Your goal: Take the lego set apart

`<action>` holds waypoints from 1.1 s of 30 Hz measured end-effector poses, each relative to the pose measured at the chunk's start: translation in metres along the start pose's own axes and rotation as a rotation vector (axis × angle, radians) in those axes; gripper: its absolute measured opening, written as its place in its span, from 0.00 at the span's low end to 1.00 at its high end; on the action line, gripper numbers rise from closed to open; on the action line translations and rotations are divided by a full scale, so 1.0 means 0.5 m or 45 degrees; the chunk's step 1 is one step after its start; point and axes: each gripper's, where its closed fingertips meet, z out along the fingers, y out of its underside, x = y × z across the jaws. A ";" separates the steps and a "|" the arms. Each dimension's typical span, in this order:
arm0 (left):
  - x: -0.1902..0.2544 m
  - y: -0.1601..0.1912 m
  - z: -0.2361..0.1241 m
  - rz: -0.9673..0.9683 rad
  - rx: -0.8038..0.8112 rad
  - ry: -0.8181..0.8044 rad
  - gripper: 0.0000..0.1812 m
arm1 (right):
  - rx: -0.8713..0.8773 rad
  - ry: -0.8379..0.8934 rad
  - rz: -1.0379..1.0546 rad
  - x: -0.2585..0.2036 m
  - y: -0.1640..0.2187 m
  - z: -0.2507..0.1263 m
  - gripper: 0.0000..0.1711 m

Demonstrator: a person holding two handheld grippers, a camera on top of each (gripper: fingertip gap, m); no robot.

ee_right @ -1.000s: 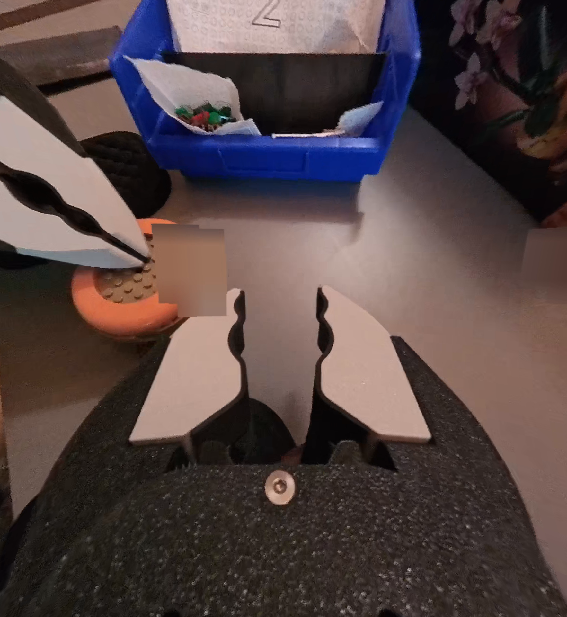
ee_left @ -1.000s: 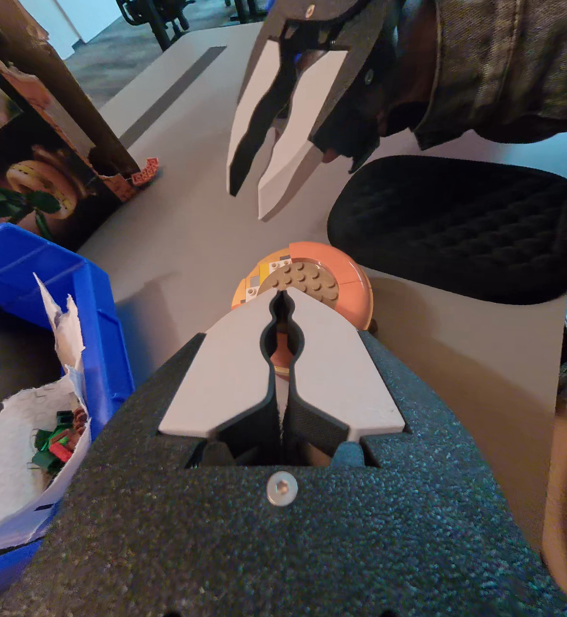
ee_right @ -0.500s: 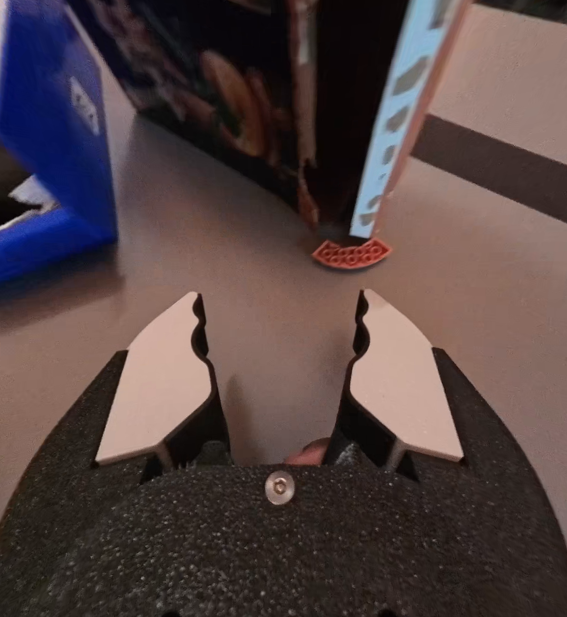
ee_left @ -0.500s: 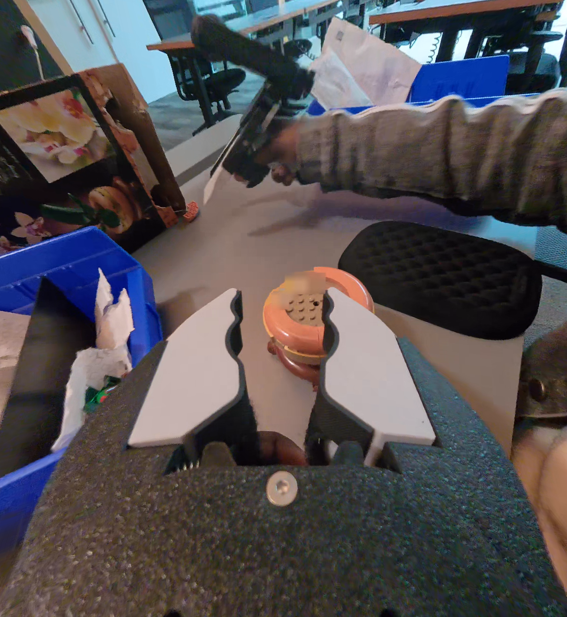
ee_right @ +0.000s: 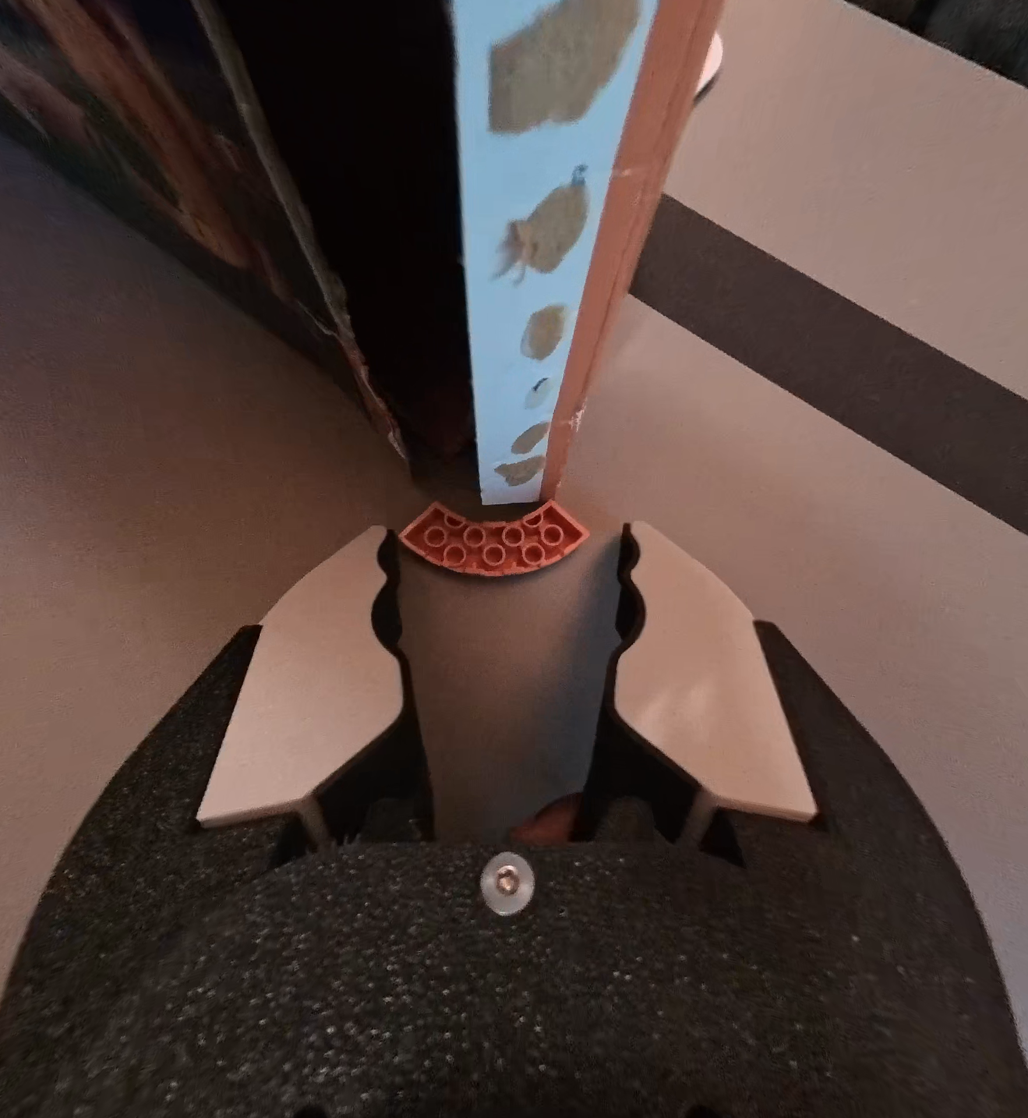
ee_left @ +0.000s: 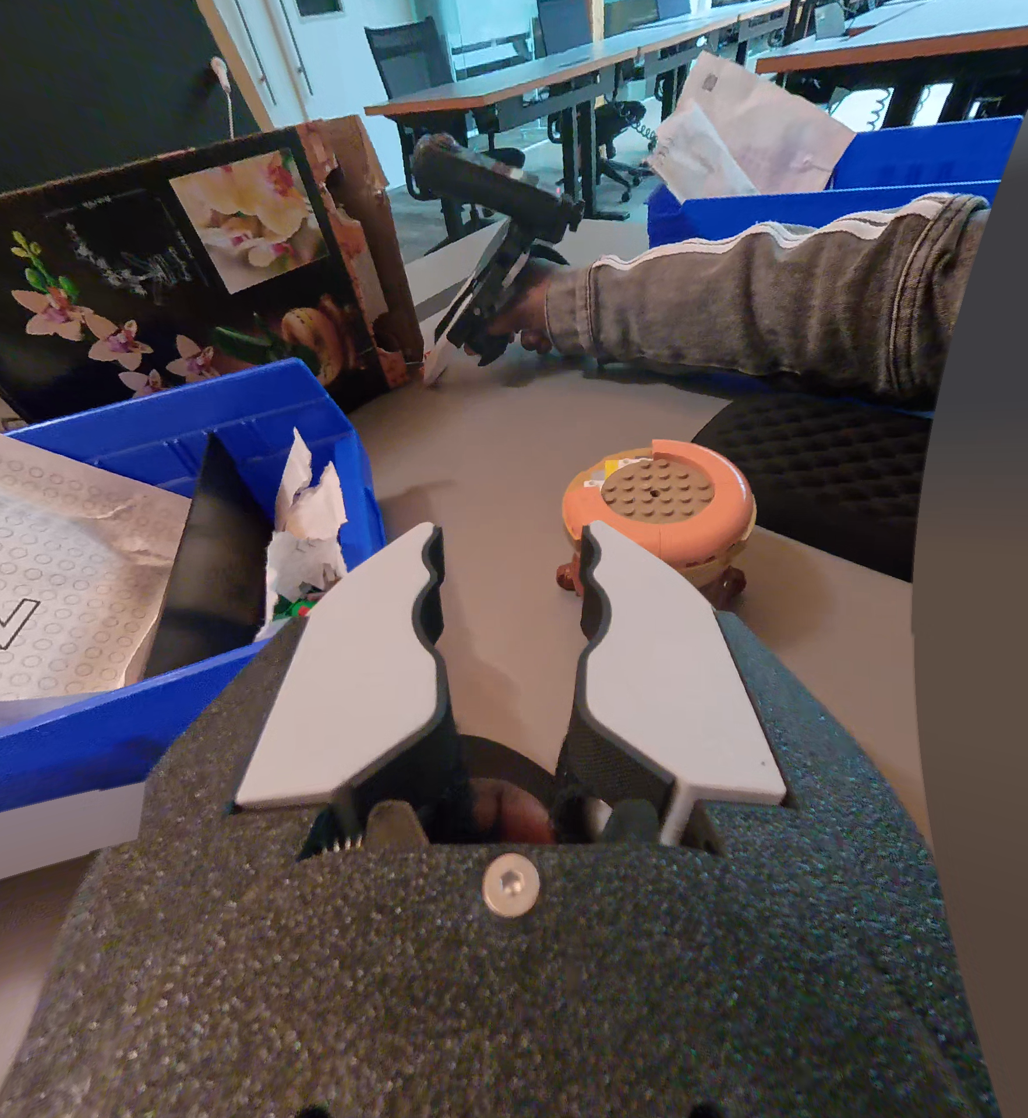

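Left wrist view: the left gripper [ee_left: 508, 538] is sitting released, jaws spread wide with nothing between them, only bare grey table [ee_left: 499, 447] showing in the gap. The round lego set [ee_left: 659, 514] – salmon ring with a brown studded plate on top – is standing on the table just ahead of the right fingertip, touching neither finger as far as I can tell. A blue bin [ee_left: 196, 411] is lying off to the left of the claw, with crumpled white paper [ee_left: 308, 520] and a few green and red bits inside. A dark flower-printed box [ee_left: 166, 272] is standing behind the bin. A black quilted pad [ee_left: 820, 478] is lying to the right, behind the set. Far ahead, a sleeved arm [ee_left: 771, 302] is reaching across, pointing the right gripper [ee_left: 438, 369] down at the box's near corner.

Right wrist view: the right gripper [ee_right: 505, 532] is also released, jaws wide apart and empty. A curved salmon lego piece [ee_right: 493, 541] is lying underside up on the table [ee_right: 136, 514], right between and just ahead of the fingertips – neither fingertip is clearly touching it. The piece is resting against the bottom edge of the box [ee_right: 523, 242], which is rising straight ahead.
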 end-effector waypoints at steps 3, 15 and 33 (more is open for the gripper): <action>-0.002 0.004 0.000 0.003 -0.003 -0.007 0.23 | 0.015 -0.009 -0.059 -0.005 -0.004 -0.001 0.35; -0.043 0.021 -0.029 -0.047 0.006 -0.134 0.22 | 0.095 -0.309 -0.101 -0.211 -0.013 -0.135 0.34; -0.145 -0.010 -0.128 -0.027 0.083 -0.354 0.26 | 0.264 -0.925 -0.409 -0.576 -0.126 -0.312 0.34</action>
